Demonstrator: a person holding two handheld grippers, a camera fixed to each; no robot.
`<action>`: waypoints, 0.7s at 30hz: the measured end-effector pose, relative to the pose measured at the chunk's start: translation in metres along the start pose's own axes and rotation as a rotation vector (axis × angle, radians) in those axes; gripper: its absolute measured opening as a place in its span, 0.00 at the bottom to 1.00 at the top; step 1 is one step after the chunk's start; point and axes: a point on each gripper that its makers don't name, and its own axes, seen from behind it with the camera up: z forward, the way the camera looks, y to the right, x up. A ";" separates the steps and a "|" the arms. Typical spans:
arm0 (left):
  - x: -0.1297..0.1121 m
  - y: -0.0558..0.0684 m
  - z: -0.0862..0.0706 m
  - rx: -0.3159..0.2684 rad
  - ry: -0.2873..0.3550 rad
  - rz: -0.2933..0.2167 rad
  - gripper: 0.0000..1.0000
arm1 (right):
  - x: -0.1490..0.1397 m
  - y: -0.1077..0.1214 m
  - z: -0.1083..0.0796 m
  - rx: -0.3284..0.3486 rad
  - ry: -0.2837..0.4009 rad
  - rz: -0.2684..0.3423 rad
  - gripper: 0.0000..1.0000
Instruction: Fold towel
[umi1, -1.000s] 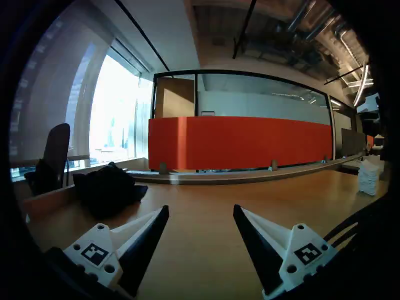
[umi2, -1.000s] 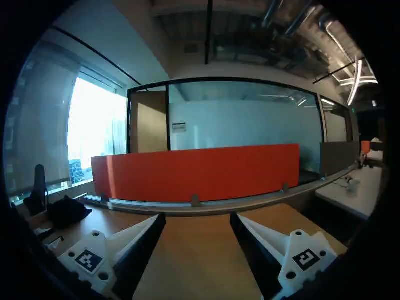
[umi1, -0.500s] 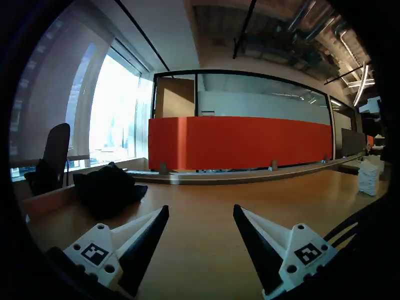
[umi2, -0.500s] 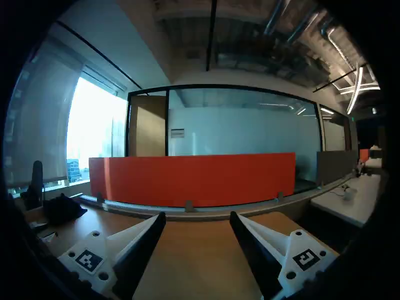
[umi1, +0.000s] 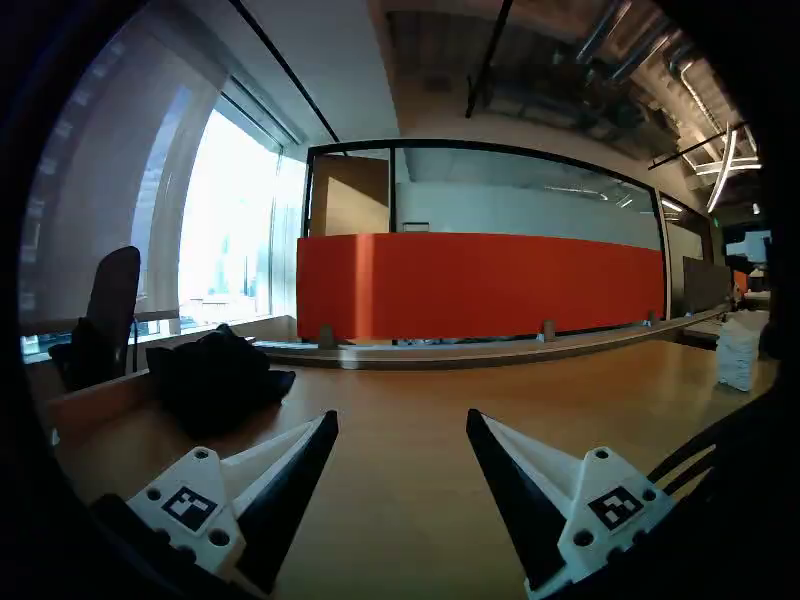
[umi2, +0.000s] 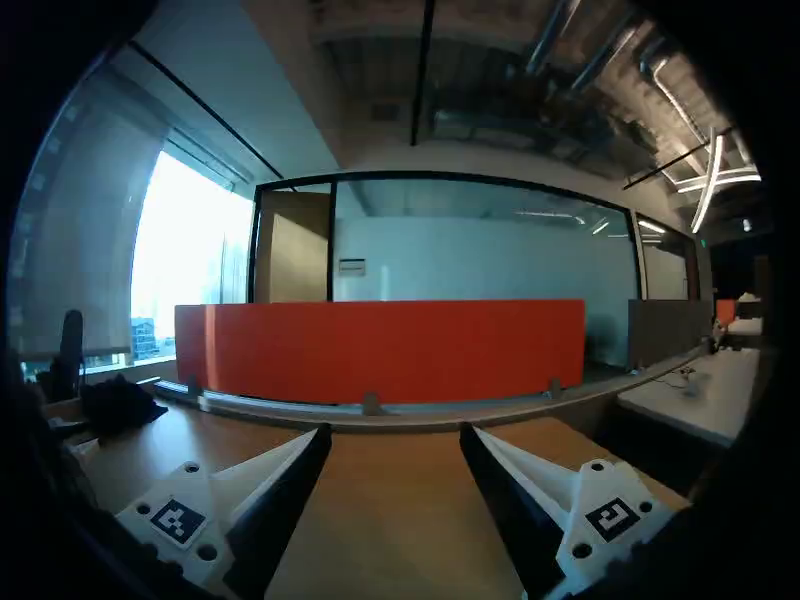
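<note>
A dark crumpled cloth (umi1: 215, 380) lies in a heap on the wooden desk (umi1: 420, 390), ahead and to the left of my left gripper (umi1: 401, 415). That gripper hovers low over the desk, open, with nothing between its fingers. In the right gripper view the same dark heap (umi2: 120, 403) sits far off at the left edge. My right gripper (umi2: 395, 432) is open too, above the bare wood (umi2: 400, 480) and well away from the cloth. A stack of white folded cloths (umi1: 740, 350) stands at the far right of the desk.
An orange divider panel (umi1: 480, 285) runs along the back of the desk, with a glass wall behind it. A dark chair (umi1: 105, 315) stands by the bright window at the left. Another white desk (umi2: 700, 395) lies to the right.
The right gripper view has swung slightly, so the dark heap slid toward its left edge and the divider looks more level. The left gripper has stayed still.
</note>
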 end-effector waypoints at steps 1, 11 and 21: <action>0.000 0.000 0.000 0.000 0.000 0.000 0.96 | -0.005 0.003 0.000 -0.005 0.000 0.009 1.00; 0.000 0.001 0.000 0.000 0.000 0.000 0.95 | -0.053 0.030 0.003 -0.061 -0.002 0.045 1.00; 0.000 0.001 0.000 0.000 0.000 0.000 0.95 | -0.089 0.020 0.005 -0.041 -0.007 -0.008 1.00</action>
